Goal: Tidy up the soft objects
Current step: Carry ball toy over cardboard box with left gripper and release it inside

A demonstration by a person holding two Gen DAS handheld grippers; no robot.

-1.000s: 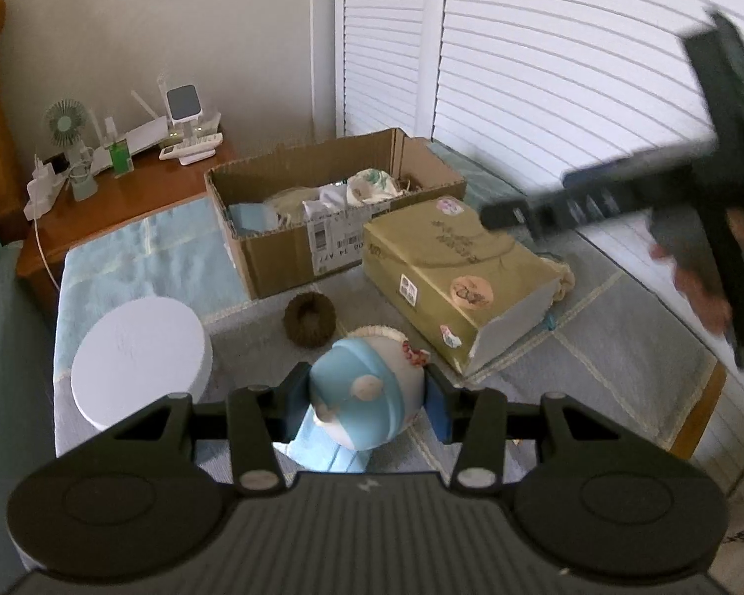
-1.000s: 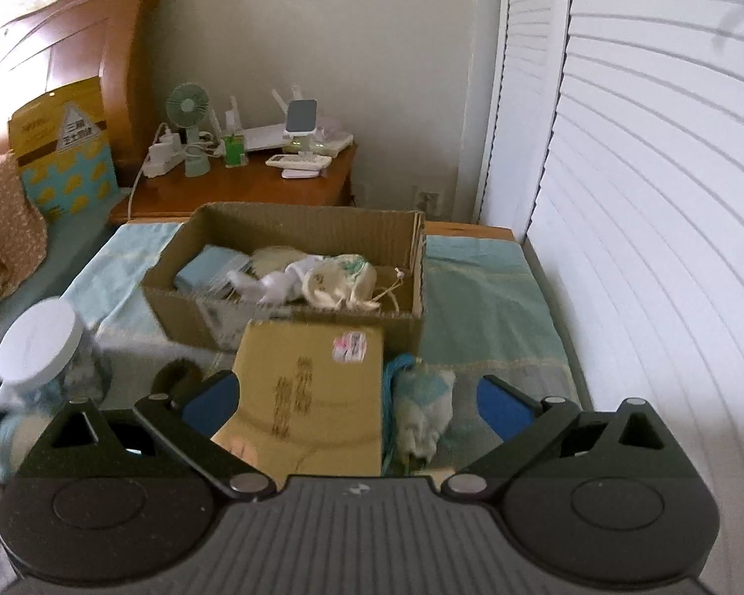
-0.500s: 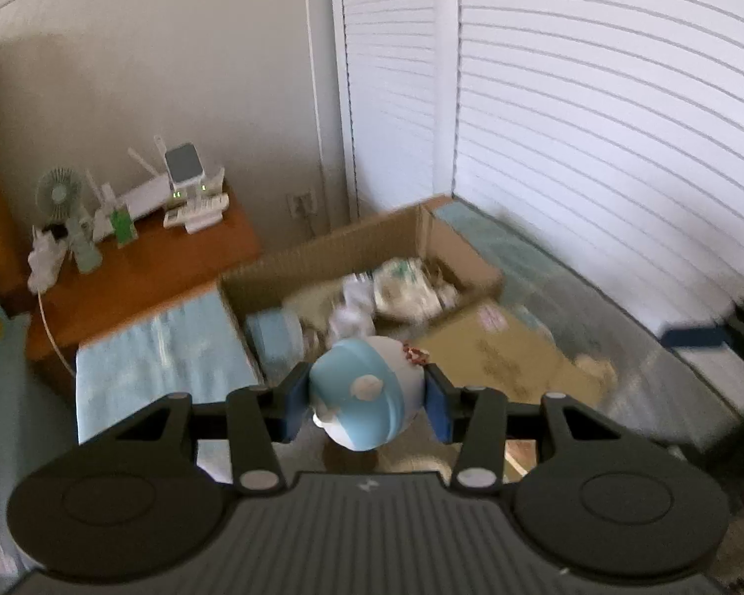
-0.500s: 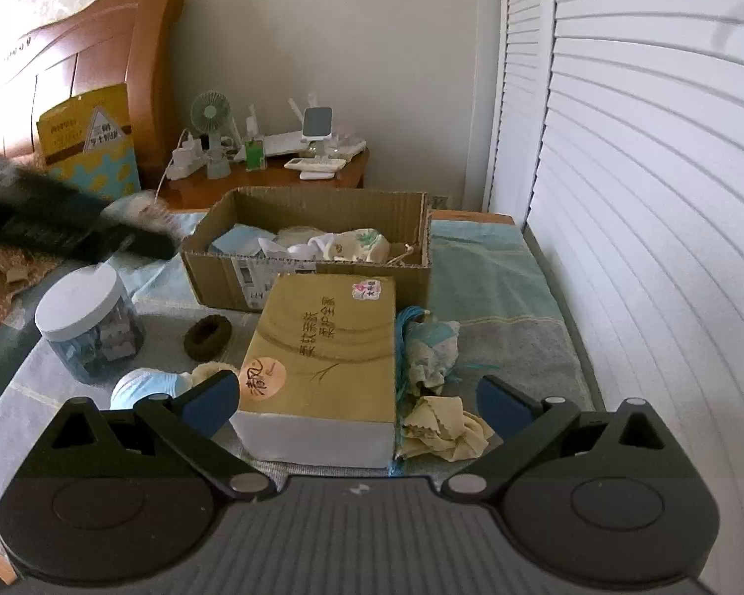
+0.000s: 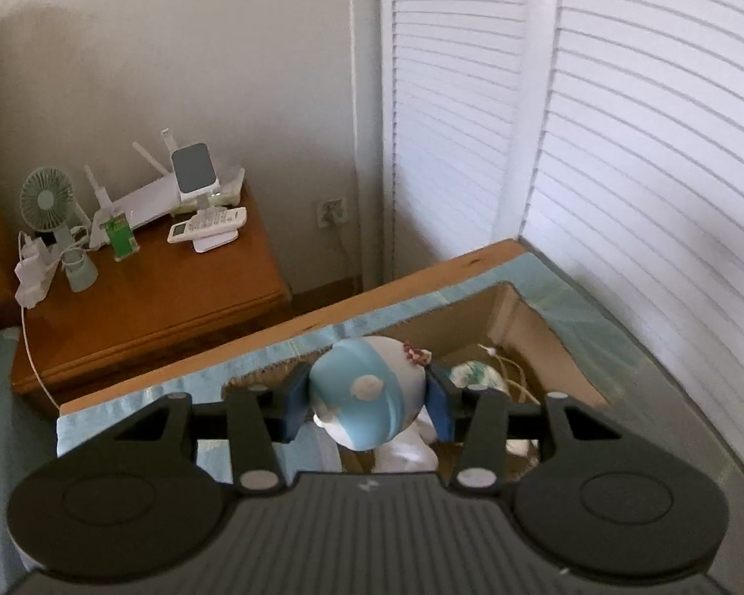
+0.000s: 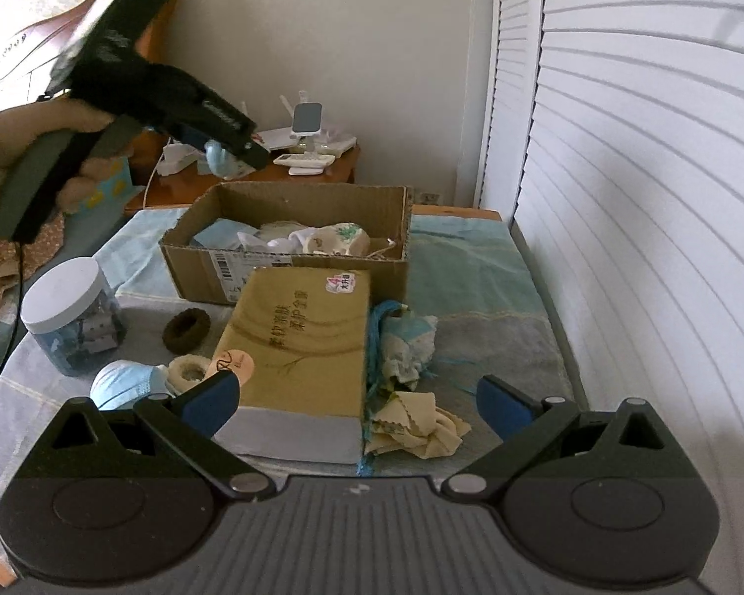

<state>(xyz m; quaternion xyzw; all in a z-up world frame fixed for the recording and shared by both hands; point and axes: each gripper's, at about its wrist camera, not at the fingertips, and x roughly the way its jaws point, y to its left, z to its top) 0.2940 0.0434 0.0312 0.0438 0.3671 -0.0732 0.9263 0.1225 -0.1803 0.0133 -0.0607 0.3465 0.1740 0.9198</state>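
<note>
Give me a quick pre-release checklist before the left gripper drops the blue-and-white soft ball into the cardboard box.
1. Grip on the soft ball: ok, the left gripper has a pad pressed on each side.
2. Ball over the cardboard box: ok, the left wrist view shows the box opening directly beneath it.
3. Room in the box: ok, soft items line the bottom but sit below the rim.
4. Height above the box: cannot tell exactly; the right wrist view shows the ball well above the rim.
5. Right gripper out of the way: ok, open and empty, low near the tissue pack.
</note>
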